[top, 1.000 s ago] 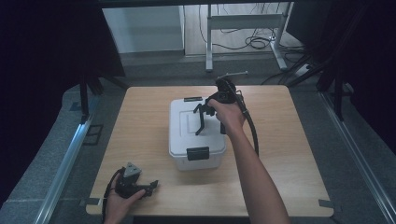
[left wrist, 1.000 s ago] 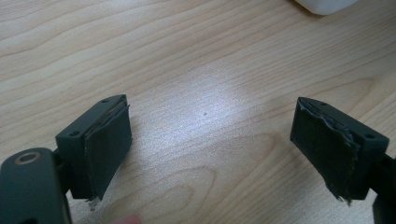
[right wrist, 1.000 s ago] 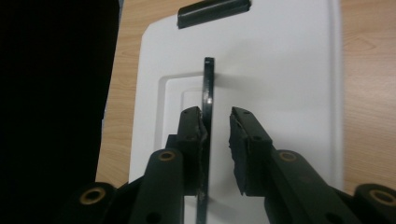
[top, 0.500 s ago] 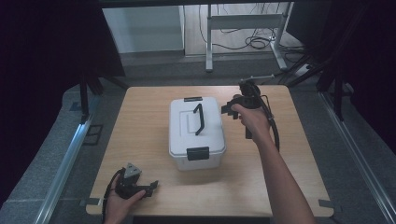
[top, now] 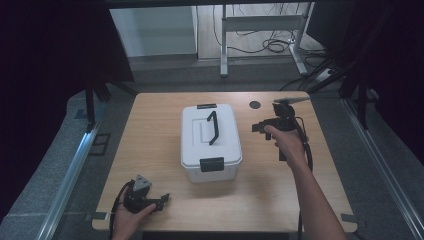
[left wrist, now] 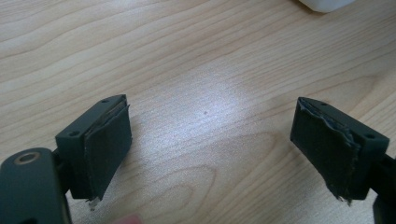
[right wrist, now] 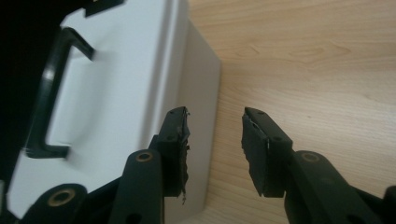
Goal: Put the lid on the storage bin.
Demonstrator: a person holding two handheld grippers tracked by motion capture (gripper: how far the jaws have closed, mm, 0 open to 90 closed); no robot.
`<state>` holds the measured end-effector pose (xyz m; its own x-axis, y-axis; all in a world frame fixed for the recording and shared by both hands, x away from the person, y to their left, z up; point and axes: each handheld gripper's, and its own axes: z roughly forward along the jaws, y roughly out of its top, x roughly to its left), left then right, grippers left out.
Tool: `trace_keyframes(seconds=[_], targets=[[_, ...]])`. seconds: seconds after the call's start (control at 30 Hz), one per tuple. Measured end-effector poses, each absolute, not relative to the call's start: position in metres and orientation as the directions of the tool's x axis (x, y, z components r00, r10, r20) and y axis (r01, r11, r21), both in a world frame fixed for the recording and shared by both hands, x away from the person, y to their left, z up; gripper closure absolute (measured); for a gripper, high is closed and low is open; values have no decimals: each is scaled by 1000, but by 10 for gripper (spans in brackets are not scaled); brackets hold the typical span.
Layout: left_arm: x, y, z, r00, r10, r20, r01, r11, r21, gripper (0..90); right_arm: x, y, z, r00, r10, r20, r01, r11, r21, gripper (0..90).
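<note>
In the left gripper view, the white box (left wrist: 324, 4) is cut off by the top edge, leaving one corner visible. In the right gripper view, the box handle (right wrist: 46, 93) is motion-blurred, and the left edge crops the lid. In the high view, the right hand-held gripper (top: 265, 131) has jaws too small to resolve.

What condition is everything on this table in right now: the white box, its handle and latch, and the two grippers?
White box: upright on the table, lid closed.
Black handle: lying flat on the lid.
Front latch: down against the box front.
Left gripper: open, nothing between its jaws, held low over bare wood.
Right gripper: open with nothing between its jaws, which have just been opening; beside the box, not touching it.
</note>
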<state>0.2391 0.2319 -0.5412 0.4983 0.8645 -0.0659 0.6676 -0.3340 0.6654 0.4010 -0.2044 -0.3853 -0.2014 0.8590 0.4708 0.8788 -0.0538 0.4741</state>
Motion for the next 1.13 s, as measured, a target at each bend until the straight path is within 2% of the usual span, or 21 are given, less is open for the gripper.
trace_keyframes(seconds=[0.17, 0.33, 0.57, 0.87, 1.13], targets=[[239, 232, -542, 498, 865, -65, 667, -334, 667, 125, 396, -213, -405, -185, 869, 458, 882, -59, 467, 564], [239, 232, -542, 499, 864, -65, 664, -333, 669, 124, 386, -218, -422, -202, 872, 446, 865, -55, 499, 523], [238, 231, -542, 499, 865, -57, 662, -338, 669, 123, 364, -228, -464, -208, 868, 451, 854, -64, 516, 490], [238, 230, -542, 500, 864, -48, 659, -344, 669, 122, 354, -236, -485, -237, 859, 453, 835, -58, 547, 484], [238, 230, -543, 501, 865, -43, 657, -347, 669, 121, 353, -235, -486, -257, 858, 445, 823, -48, 567, 463]])
